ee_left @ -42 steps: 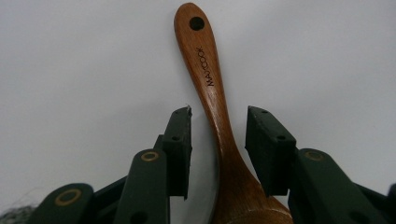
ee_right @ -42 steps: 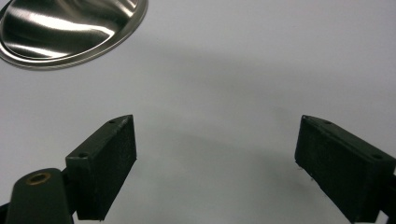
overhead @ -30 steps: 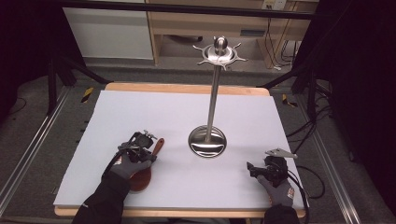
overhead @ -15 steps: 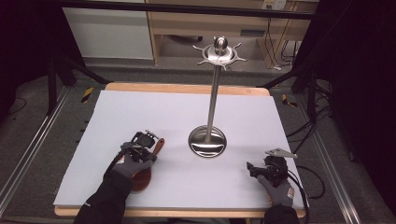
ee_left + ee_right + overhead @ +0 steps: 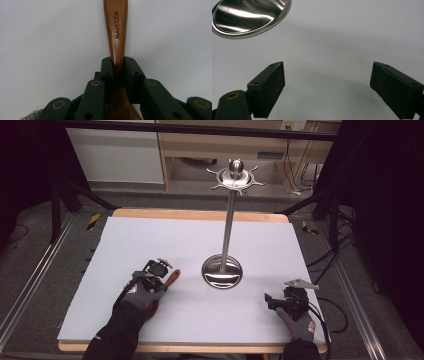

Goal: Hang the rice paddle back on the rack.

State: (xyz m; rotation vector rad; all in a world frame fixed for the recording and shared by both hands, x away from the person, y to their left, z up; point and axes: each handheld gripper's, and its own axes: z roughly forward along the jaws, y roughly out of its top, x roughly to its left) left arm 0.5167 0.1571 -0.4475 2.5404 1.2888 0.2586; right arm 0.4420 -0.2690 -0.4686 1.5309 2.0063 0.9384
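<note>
Left gripper (image 5: 117,72): jaws pressed onto the narrow neck of a wooden spoon (image 5: 116,30), handle stamped MAXCOOK running away from the camera; gripping at the waist, just above the widening bowl end, looks chosen so the tool cannot slide lengthwise. In the high view this left gripper (image 5: 159,269) sits at the near-left of the white table sheet (image 5: 150,235), the spoon (image 5: 171,279) lying flat beneath the gloved hand, handle angled toward the stand. Right gripper (image 5: 327,82): jaws spread wide, nothing between them, resting at the near-right (image 5: 280,301), seemingly parked until needed. Steel utensil stand (image 5: 228,220): upright at centre, round base (image 5: 249,15) near the right gripper, hook crown on top, presumably the spoon's destination. Against the earlier frames: the left gripper has shifted very slightly along the spoon; right gripper and stand unchanged.
</note>
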